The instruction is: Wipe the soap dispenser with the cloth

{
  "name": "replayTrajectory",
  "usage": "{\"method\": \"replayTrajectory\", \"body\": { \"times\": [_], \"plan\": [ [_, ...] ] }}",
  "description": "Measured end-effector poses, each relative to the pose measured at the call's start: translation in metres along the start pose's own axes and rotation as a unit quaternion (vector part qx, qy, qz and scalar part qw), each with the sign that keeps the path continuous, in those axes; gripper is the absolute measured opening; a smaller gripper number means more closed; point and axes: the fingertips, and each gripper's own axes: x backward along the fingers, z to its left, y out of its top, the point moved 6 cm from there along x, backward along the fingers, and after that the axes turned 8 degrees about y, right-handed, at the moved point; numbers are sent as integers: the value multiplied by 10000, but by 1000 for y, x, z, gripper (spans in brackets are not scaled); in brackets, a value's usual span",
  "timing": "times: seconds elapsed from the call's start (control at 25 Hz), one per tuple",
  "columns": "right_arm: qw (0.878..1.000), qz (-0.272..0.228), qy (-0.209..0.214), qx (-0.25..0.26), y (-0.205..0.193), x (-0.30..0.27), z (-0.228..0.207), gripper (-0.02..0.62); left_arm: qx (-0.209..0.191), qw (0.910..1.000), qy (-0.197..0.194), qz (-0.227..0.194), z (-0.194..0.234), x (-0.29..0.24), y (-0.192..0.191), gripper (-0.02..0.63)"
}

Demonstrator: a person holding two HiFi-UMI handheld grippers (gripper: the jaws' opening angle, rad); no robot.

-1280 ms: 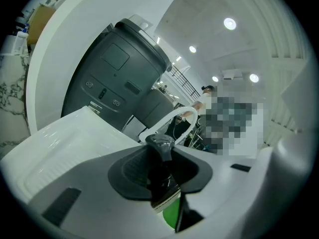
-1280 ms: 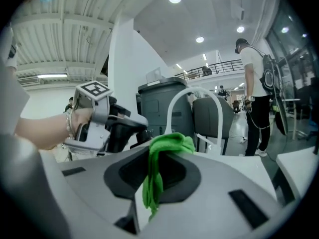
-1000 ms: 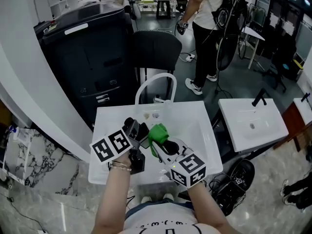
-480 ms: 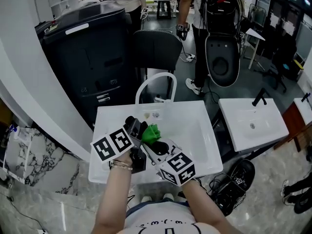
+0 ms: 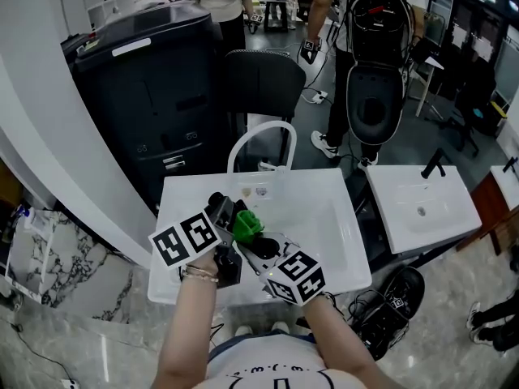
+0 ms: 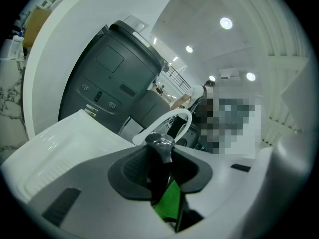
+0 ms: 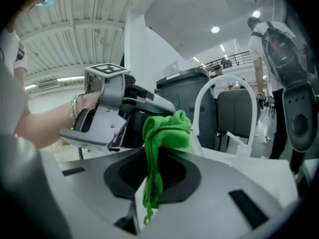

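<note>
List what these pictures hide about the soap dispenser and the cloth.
Soap dispenser body: left gripper view, dark between the left gripper jaws; only its pump top shows.
Whether cloth touches dispenser: right gripper view, cloth covers it.
Small items by the faucet: head view, too small.

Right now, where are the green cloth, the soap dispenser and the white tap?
green cloth (image 7: 167, 127): right gripper view, bunched top.
soap dispenser (image 6: 160, 145): left gripper view, pump head.
white tap (image 6: 182, 113): left gripper view, arched spout.
</note>
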Motion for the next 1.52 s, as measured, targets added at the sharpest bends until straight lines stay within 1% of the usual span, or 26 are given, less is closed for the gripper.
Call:
{"method": "replayTrajectory", "body": {
  "times": [0.08, 0.32, 0.56, 0.68, 0.8, 0.88, 0.92, 0.96, 1.04, 1.12, 1.24, 1.28, 1.32, 1.36, 1.52],
  "plan": [
    [9998, 73, -206, -44, -4, 1, -5, 49, -22, 10000, -17, 16, 0, 0, 0, 107],
    [9974, 234, -633, -264, -18, 12, -18, 49, -125, 9999, -62, 49, -2, 0, -2, 107],
    [9929, 327, -1037, -481, -27, 24, -33, 49, -272, 9995, -158, -45, -1, 1, 2, 107],
    [9917, 287, -1154, -483, -27, 30, -38, 49, -493, 9981, -316, -203, -2, 1, 3, 107],
    [9911, 158, -1237, -464, -22, 39, -42, 49, -875, 9925, -662, -534, -1, 3, 5, 107],
    [9907, 36, -1268, -487, -16, 43, -44, 49, -1226, 9846, -950, -805, -2, 6, 9, 107],
    [9905, -22, -1284, -498, -13, 45, -45, 49, -1449, 9790, -1082, -939, -4, 8, 10, 107],
    [9903, -72, -1295, -498, -11, 46, -46, 49, -1701, 9723, -1193, -1071, -6, 10, 10, 107],
    [9903, -156, -1293, -477, -8, 50, -47, 49, -2243, 9559, -1355, -1330, -12, 14, 9, 107],
    [9905, -233, -1271, -465, -4, 52, -47, 49, -2773, 9358, -1476, -1603, -18, 20, 7, 107],
    [9910, -305, -1232, -426, 1, 53, -46, 49, -3518, 8972, -1650, -2096, -29, 31, 2, 106],
    [9912, -317, -1220, -406, 2, 53, -46, 49, -3672, 8863, -1701, -2253, -32, 35, 0, 106],
    [9914, -328, -1206, -387, 3, 52, -45, 49, -3739, 8792, -1754, -2377, -35, 39, 0, 106],
    [9916, -343, -1191, -370, 5, 52, -45, 49, -3736, 8757, -1815, -2463, -37, 42, 0, 106],
    [9930, -464, -1062, -216, 13, 53, -40, 49, -3701, 8715, -1991, -2528, -41, 46, 1, 106]
  ]
}}
